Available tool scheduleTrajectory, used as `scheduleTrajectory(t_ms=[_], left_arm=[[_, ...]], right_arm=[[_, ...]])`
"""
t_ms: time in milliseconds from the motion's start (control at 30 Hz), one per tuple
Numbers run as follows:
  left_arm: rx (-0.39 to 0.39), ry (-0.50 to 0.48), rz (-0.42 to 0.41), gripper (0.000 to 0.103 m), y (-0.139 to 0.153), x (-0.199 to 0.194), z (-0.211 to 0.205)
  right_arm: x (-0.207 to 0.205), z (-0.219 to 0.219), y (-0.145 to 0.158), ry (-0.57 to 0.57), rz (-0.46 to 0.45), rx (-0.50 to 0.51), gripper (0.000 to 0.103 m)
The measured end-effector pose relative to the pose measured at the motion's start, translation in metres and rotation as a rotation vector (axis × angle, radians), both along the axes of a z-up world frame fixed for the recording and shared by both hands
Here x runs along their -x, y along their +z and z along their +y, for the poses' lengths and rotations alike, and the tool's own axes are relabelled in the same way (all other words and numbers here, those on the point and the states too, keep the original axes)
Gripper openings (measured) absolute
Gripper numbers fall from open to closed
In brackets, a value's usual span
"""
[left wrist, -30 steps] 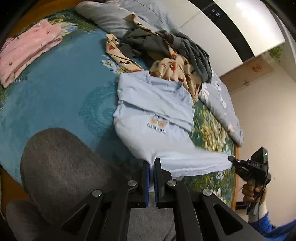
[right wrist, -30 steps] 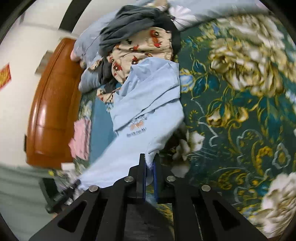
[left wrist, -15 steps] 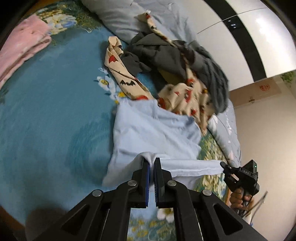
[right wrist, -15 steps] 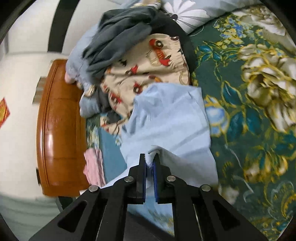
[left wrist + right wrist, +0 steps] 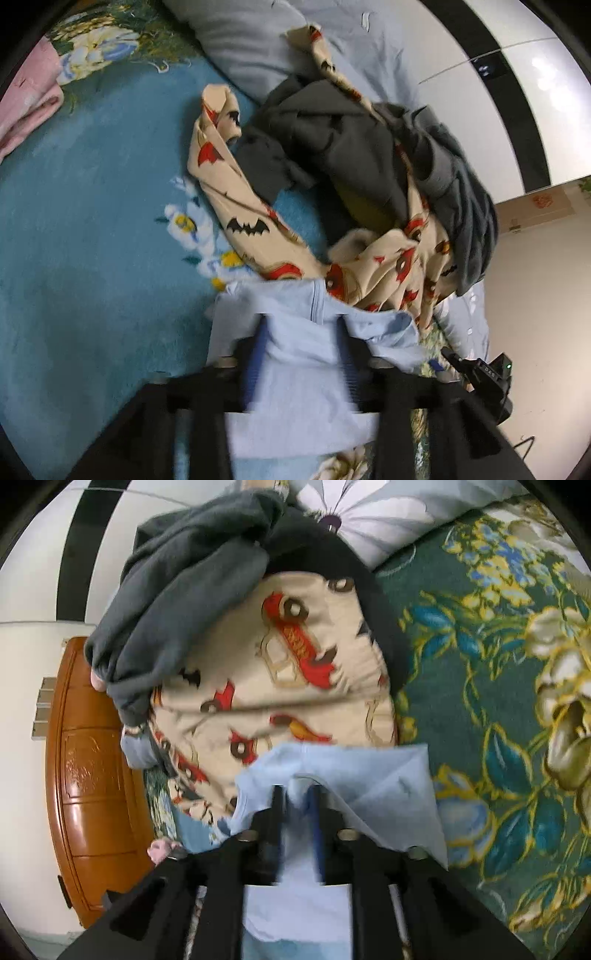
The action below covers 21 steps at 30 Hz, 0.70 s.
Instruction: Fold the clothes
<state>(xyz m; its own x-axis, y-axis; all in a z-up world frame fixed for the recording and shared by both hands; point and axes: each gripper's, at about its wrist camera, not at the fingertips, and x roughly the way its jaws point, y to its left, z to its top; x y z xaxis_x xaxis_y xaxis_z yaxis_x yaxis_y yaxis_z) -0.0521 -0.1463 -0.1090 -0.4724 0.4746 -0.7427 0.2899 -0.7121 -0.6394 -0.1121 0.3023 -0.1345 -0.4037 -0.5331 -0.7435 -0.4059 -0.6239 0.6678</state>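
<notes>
A light blue shirt (image 5: 303, 369) lies folded over on the bedspread, its far edge against the clothes pile. My left gripper (image 5: 301, 350) hovers low over it with its jaws opening; the cloth sits loose between the blurred fingers (image 5: 255, 354), which do not press on it. In the right wrist view the same shirt (image 5: 369, 775) has a small bunch of fabric between the fingers of my right gripper (image 5: 297, 812), whose jaws are also opening and stand narrower. The right gripper (image 5: 480, 373) shows at the shirt's right edge in the left wrist view.
Just beyond the shirt is a pile: a cream printed garment (image 5: 243, 206) (image 5: 295, 672) under a dark grey one (image 5: 351, 122) (image 5: 192, 583). Folded pink clothes (image 5: 26, 99) lie far left, a grey pillow (image 5: 251, 40) behind. A wooden headboard (image 5: 92, 775) bounds the floral bedspread (image 5: 480, 683).
Both grippers carried the shirt's hem forward and down over the shirt toward the pile, folding it in half. Their jaws, shut on the hem before, now stand apart.
</notes>
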Motion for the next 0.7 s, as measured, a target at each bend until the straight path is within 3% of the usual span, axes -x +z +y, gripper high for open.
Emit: scheduleTrajectory(t_ms=[33, 67, 233, 333, 433, 567, 700], left_arm=[[0.017, 0.017, -0.008, 0.053, -0.003, -0.007, -0.004], [0.031, 0.033, -0.02, 0.053, -0.008, -0.015, -0.007], [0.031, 0.07, -0.098, 0.053, -0.051, -0.077, -0.005], [0.05, 0.055, -0.169, 0.052, -0.078, -0.1, 0.007], [0.068, 0.025, -0.22, 0.051, -0.093, -0.104, 0.02], [0.129, -0.015, -0.223, 0.051, -0.097, -0.098, 0.034], [0.086, -0.015, -0.263, 0.041, -0.111, -0.1, 0.038]], right_arm=[[-0.001, 0.004, 0.0, -0.01, 0.015, -0.01, 0.05], [-0.002, 0.008, 0.0, -0.02, 0.028, -0.021, 0.052], [-0.047, 0.024, -0.012, 0.025, 0.012, -0.058, 0.052], [-0.094, 0.028, -0.036, 0.052, -0.083, -0.071, 0.052], [-0.136, 0.032, -0.059, 0.036, -0.162, -0.034, 0.052], [-0.154, 0.026, -0.077, -0.004, -0.179, 0.032, 0.052], [-0.155, 0.01, -0.084, -0.034, -0.154, 0.108, 0.052]])
